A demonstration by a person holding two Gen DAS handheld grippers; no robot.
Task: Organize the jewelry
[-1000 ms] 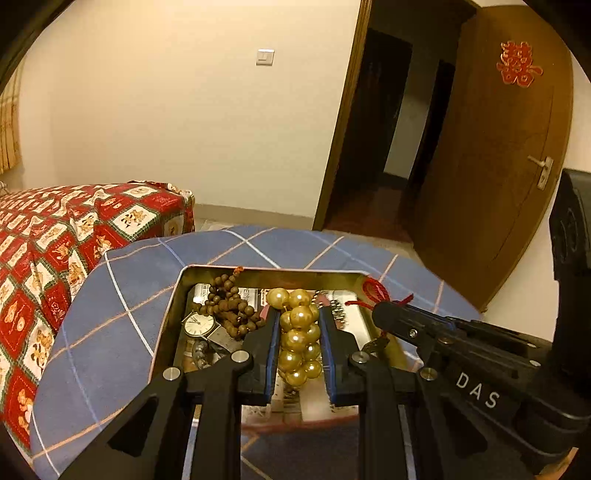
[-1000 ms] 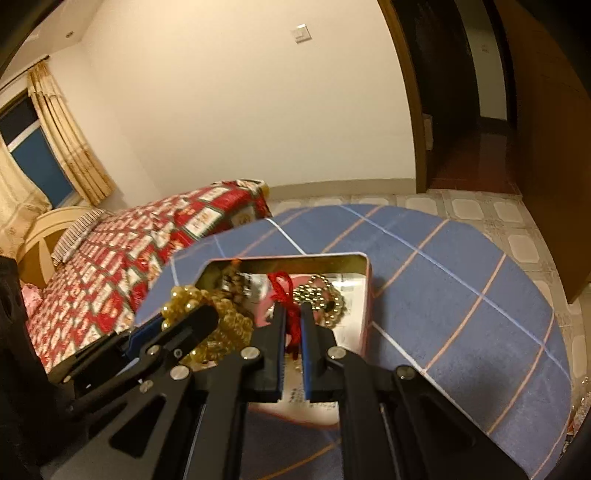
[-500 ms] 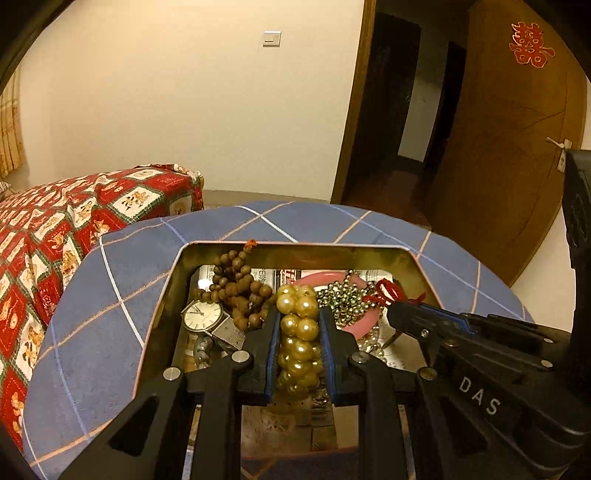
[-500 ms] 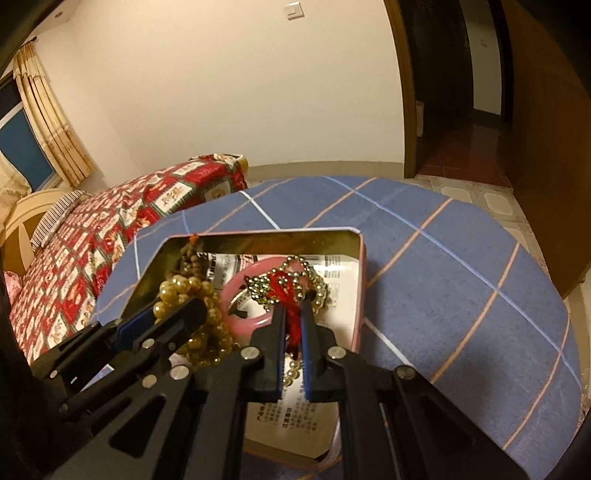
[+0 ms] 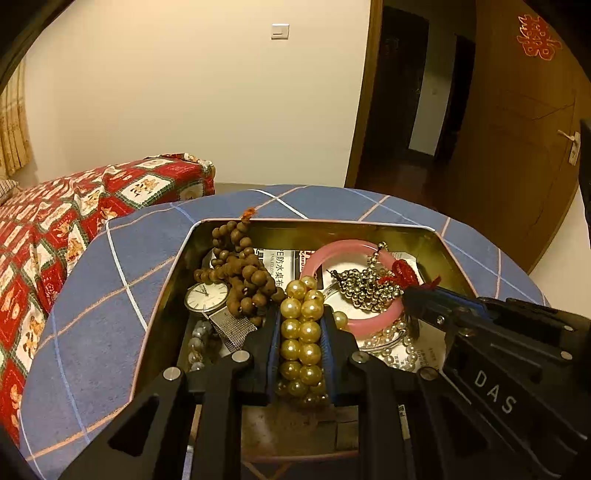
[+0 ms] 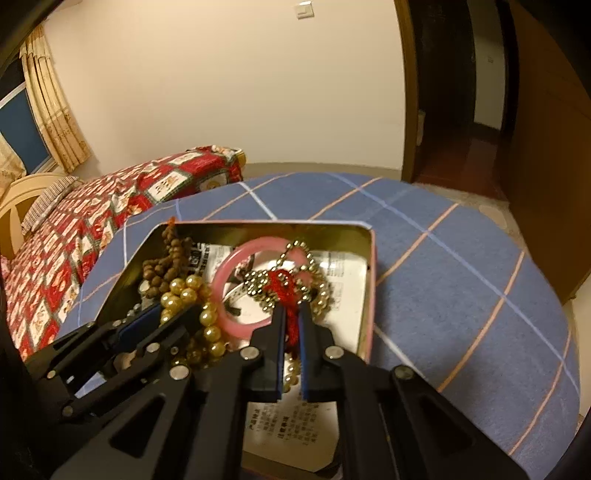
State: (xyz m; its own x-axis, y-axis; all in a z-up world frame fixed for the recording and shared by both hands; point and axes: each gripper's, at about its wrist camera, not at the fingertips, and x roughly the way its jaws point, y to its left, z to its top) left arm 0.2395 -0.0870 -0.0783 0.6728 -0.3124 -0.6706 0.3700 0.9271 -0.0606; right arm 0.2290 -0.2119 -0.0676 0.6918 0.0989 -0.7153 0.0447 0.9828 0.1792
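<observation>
Over the tin (image 5: 448,254), left hand-held gripper (image 5: 301,314) clamping pearls (image 5: 300,332), right hand-held gripper (image 6: 290,314) pinching red cord (image 6: 284,286), lower pearls hidden.

walls: cream, light switch (image 5: 280,31) | bed: red patterned cover (image 6: 110,206) | door: brown wood, open (image 5: 524,147) | curtain: beige (image 6: 55,110)

Gold pearl strand (image 5: 300,341), red-corded bead chain (image 6: 286,286) over tin (image 5: 164,295)

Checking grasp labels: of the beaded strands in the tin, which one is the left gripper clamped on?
The gold pearl strand, pinched between the left gripper pads. The brown wooden beads lie loose beside it; the small gold ball chain hangs from the right gripper's red cord.
</observation>
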